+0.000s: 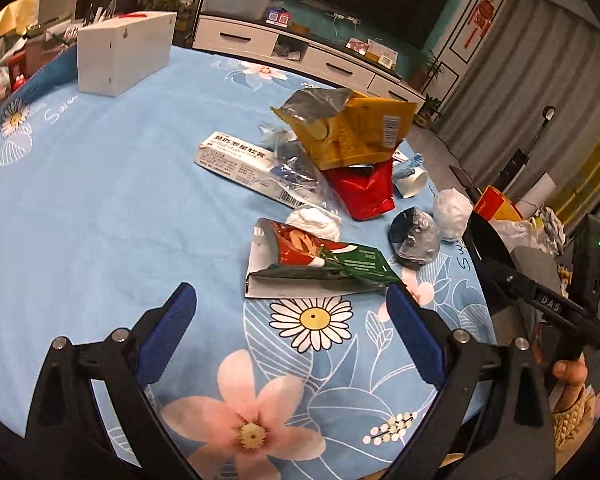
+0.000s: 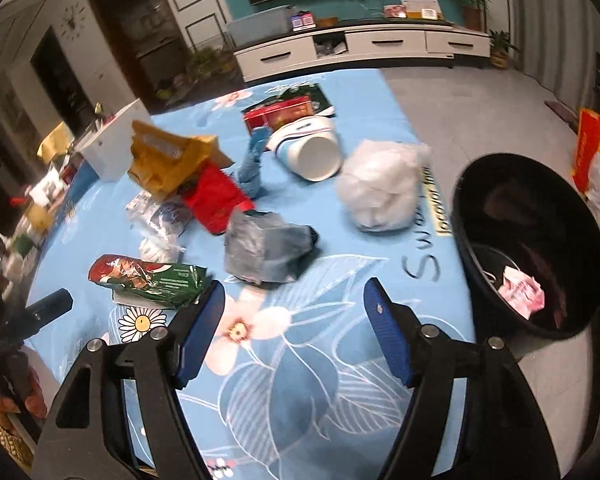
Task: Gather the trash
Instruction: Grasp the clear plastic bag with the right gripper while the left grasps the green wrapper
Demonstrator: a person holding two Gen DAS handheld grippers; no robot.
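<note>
Trash lies scattered on the blue flowered tablecloth [image 1: 100, 200]: a green-and-red snack wrapper [image 1: 320, 260] [image 2: 152, 280], a yellow bag [image 1: 352, 128] on a red bag [image 1: 364, 192], a flat white carton [image 1: 240, 160], a paper cup [image 2: 312, 152], a white crumpled wad [image 2: 384, 192] and a grey plastic wad [image 2: 268, 248]. My left gripper [image 1: 292, 312] hangs open just short of the snack wrapper, nothing between its pads. Over the cloth in front of the grey wad, my right gripper [image 2: 294, 320] is open and holds nothing. A black bin [image 2: 532, 240] beside the table holds a pink scrap [image 2: 520, 292].
A white box [image 1: 120, 56] stands at the far left of the table, with clutter behind it. The table edge runs along the right, with the bin and bags [image 2: 596, 152] on the floor. A hand [image 1: 568, 376] on the other gripper's handle shows at the right.
</note>
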